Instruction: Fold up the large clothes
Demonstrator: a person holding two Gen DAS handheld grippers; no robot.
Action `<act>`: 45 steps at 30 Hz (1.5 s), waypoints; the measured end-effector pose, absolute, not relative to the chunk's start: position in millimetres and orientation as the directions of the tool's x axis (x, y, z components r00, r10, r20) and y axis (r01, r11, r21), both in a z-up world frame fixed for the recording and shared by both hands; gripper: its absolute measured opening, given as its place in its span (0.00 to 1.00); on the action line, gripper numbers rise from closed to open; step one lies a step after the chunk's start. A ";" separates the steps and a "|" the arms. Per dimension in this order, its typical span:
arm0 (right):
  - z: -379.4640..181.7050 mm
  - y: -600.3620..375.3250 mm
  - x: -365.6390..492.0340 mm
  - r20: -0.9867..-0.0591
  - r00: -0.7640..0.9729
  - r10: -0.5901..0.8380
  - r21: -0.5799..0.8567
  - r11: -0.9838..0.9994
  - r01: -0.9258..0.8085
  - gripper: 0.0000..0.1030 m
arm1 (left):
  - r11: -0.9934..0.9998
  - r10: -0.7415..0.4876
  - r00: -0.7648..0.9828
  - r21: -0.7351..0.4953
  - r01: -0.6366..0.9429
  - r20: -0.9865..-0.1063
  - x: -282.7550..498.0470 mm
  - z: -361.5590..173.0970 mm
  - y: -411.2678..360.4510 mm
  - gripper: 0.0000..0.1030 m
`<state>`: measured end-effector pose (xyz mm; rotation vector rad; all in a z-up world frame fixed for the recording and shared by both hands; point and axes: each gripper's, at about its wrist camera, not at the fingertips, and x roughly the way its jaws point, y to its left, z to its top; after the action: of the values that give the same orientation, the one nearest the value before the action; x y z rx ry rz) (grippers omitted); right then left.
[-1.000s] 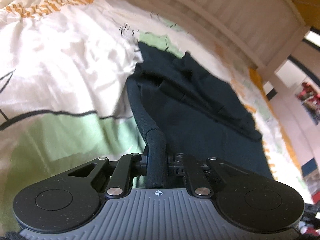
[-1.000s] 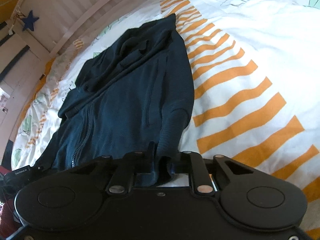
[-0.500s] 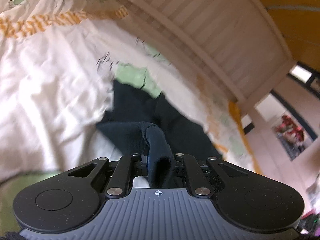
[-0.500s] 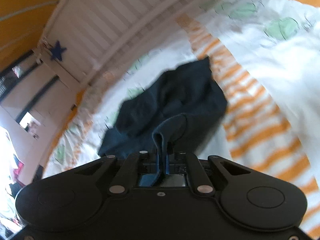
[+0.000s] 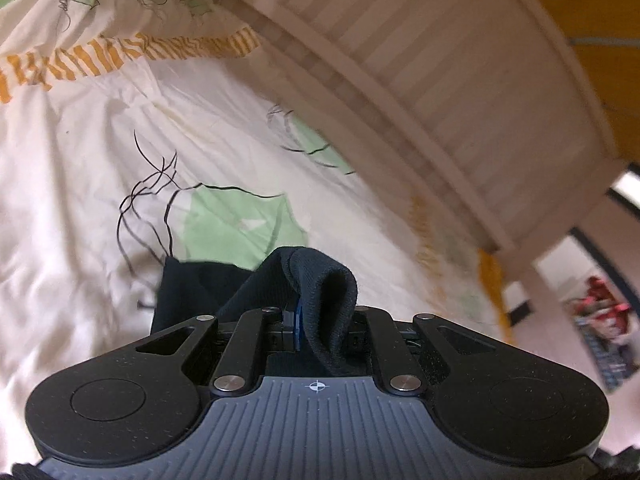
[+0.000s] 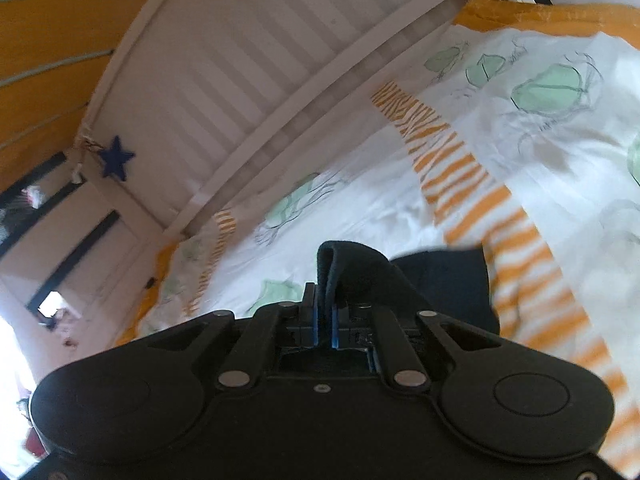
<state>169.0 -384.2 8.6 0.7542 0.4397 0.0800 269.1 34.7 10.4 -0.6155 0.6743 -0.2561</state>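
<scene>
Your left tongs (image 5: 316,320) are clamped on a thick ribbed edge of the dark garment (image 5: 320,280), which humps over the jaws and hides their tips. Behind that fold only a small dark panel of the garment shows, lying on the bed's duvet (image 5: 80,168); the rest is cut off below your tool body.

Your right tongs (image 6: 324,320) are likewise closed tight on a fold of the same garment (image 6: 352,264): you can see blue pads pinching the cloth between them. To the right of the fold a dark patch rests on the orange-striped part of the duvet (image 6: 460,172), and its lower part is hidden by the tool.

The white slatted bed rail (image 6: 248,80) and the blue star (image 6: 115,158) on it are slightly blurred. The room beyond the rail is too smeared to make out.
</scene>
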 end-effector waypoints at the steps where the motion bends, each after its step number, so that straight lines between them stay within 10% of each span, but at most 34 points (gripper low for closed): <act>1: 3.5 -387.5 180.6 -0.370 0.905 0.211 0.667 0.738 0.101 0.13 | 0.806 -0.394 0.757 -0.591 0.013 -0.521 280.3 3.8 32.0 0.11; 12: -71.0 -396.7 256.5 -0.534 0.829 0.167 0.603 0.762 0.234 0.18 | 0.768 -0.431 0.672 -0.636 -0.077 -0.602 335.7 -64.6 31.1 0.23; 15: -69.6 -398.8 251.4 -0.508 0.847 0.156 0.605 0.765 0.221 0.60 | 0.759 -0.467 0.675 -0.651 -0.026 -0.571 333.1 -57.9 34.9 0.39; 16: -66.1 -399.7 251.8 -0.490 0.858 0.155 0.603 0.770 0.206 0.81 | 0.766 -0.466 0.682 -0.643 -0.009 -0.563 330.7 -53.4 35.1 0.56; 18: -56.0 -400.0 247.9 -0.474 0.871 0.126 0.578 0.791 0.201 0.95 | 0.798 -0.419 0.733 -0.603 0.016 -0.536 321.1 -39.6 35.8 0.84; 33: -13.7 -304.4 224.8 -0.482 0.869 0.107 0.217 0.976 0.001 0.95 | 0.955 -0.273 0.718 -0.087 0.285 -0.640 270.7 -13.2 -50.6 0.93; 45: -74.8 -248.7 251.4 -0.641 0.764 0.068 0.019 0.997 -0.072 0.98 | 0.964 -0.204 0.667 -0.029 0.264 -0.717 261.6 -62.7 -40.9 0.96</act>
<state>251.4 -248.7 -74.8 -0.0071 0.6966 0.0760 261.6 -40.9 -62.7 0.0796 0.7982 -0.2640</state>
